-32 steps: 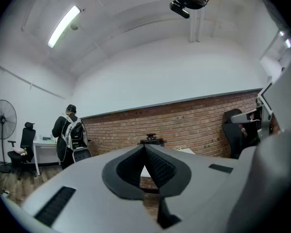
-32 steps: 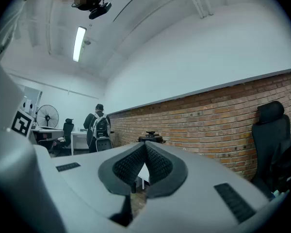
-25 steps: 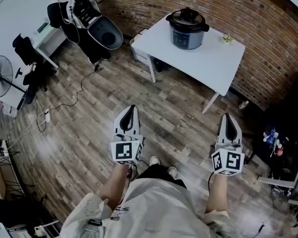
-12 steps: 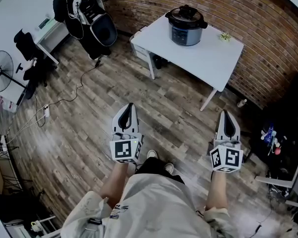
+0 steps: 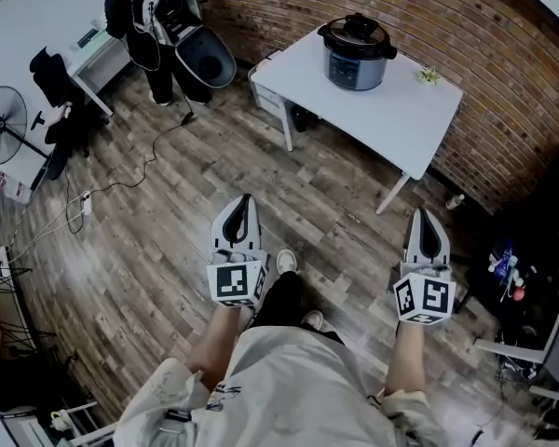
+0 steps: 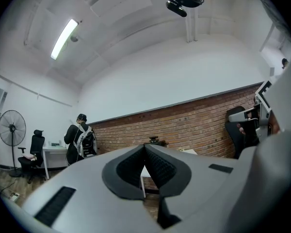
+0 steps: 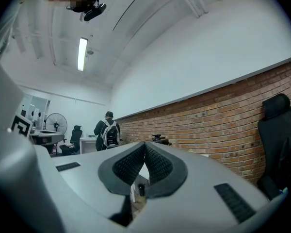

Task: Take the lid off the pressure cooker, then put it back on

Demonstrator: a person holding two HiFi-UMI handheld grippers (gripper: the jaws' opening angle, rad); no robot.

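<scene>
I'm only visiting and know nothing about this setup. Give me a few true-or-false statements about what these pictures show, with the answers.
1. The left gripper and the right gripper are both shut with nothing between their jaws. True.
2. The lid sits on the pressure cooker. True.
3. The pressure cooker stands on the floor. False: it stands on the white table.
4. Both grippers are touching the pressure cooker. False: they are well short of the table, over the wooden floor.
5. Nobody else is in the room. False: a person with a backpack stands by a desk at the far left.
</scene>
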